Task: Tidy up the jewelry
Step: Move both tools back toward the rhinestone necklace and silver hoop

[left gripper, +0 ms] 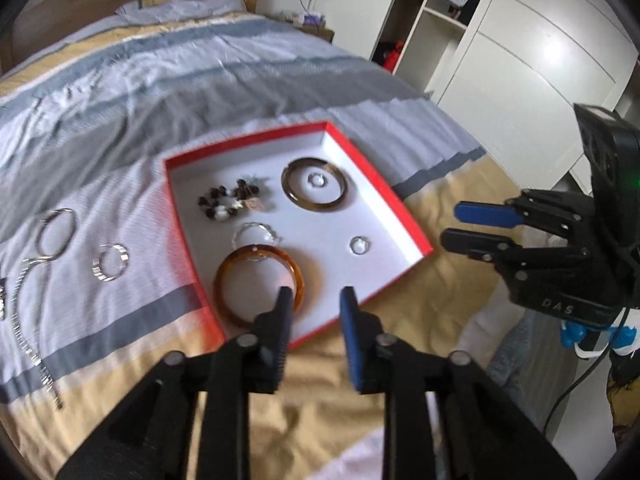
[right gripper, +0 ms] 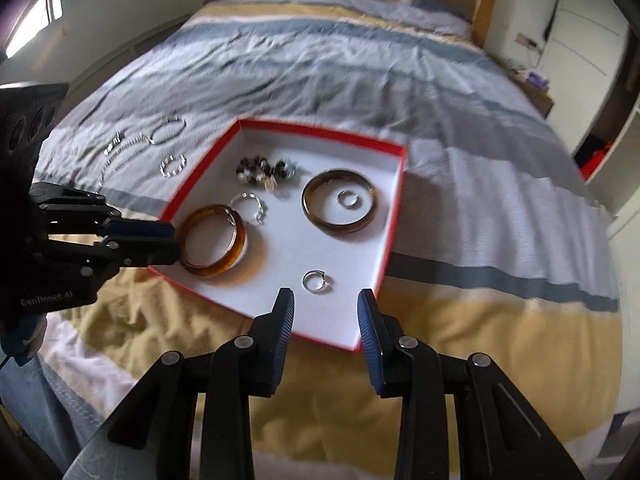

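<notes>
A red-rimmed white box (left gripper: pixel 384 196) (right gripper: pixel 394 208) lies on the bed. In it are an amber bangle (left gripper: pixel 298 276) (right gripper: pixel 240 240), a dark bangle (left gripper: pixel 288 192) (right gripper: pixel 312 216) around a small ring (left gripper: pixel 318 179) (right gripper: pixel 348 199), a bead bracelet (left gripper: pixel 228 202) (right gripper: pixel 260 172), a silver bracelet (left gripper: pixel 256 232) (right gripper: pixel 250 206) and a silver ring (left gripper: pixel 360 245) (right gripper: pixel 316 280). My left gripper (left gripper: pixel 316 300) (right gripper: pixel 172 240) is open and empty over the box's near edge. My right gripper (right gripper: pixel 326 304) (left gripper: pixel 452 224) is open and empty by the box's near corner.
On the striped bedcover left of the box lie a silver hoop (left gripper: pixel 56 236) (right gripper: pixel 168 130), a faceted silver ring (left gripper: pixel 110 267) (right gripper: pixel 173 166) and a long chain (left gripper: pixel 24 320) (right gripper: pixel 120 148). White wardrobes (left gripper: pixel 500 40) stand to the right, beyond the bed edge.
</notes>
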`<state>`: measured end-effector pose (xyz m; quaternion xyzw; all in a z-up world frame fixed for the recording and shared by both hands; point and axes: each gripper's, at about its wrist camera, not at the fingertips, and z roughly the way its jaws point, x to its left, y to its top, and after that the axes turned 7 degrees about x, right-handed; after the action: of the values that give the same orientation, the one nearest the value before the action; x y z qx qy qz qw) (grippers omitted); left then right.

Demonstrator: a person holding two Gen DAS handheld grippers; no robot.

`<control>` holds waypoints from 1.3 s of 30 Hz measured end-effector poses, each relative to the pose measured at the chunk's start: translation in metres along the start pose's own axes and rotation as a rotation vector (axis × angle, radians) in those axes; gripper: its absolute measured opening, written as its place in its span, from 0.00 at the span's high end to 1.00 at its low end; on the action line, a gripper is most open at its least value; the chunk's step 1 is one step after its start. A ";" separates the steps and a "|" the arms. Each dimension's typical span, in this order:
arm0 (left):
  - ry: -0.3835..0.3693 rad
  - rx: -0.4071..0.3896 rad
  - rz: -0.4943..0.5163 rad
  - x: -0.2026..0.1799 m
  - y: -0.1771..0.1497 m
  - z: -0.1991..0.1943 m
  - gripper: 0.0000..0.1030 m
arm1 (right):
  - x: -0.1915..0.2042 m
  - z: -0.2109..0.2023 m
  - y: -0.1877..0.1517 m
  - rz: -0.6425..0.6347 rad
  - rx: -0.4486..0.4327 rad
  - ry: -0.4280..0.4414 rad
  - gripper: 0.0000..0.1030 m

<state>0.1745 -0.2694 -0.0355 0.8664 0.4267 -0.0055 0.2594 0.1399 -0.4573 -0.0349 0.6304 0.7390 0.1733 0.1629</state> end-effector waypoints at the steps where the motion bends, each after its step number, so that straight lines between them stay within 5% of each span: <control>1: 0.008 -0.014 0.002 -0.002 -0.004 -0.011 0.75 | 0.004 -0.014 -0.005 0.003 -0.017 -0.008 0.68; 13: 0.143 -0.118 -0.013 0.004 -0.087 -0.135 0.59 | 0.079 -0.120 -0.051 0.007 -0.178 0.028 0.61; 24: 0.263 -0.193 -0.139 0.060 -0.172 -0.212 0.51 | 0.140 -0.165 -0.056 -0.020 -0.279 0.091 0.56; 30: 0.266 -0.185 -0.240 0.105 -0.181 -0.206 0.51 | 0.163 -0.142 -0.035 -0.044 -0.260 0.129 0.54; 39: 0.243 -0.110 -0.336 0.167 -0.152 -0.141 0.50 | 0.182 -0.058 0.017 -0.041 -0.169 0.190 0.54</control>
<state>0.1375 -0.0058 -0.0194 0.7619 0.5929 0.0794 0.2485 0.1002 -0.2777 0.0208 0.5798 0.7466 0.2906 0.1480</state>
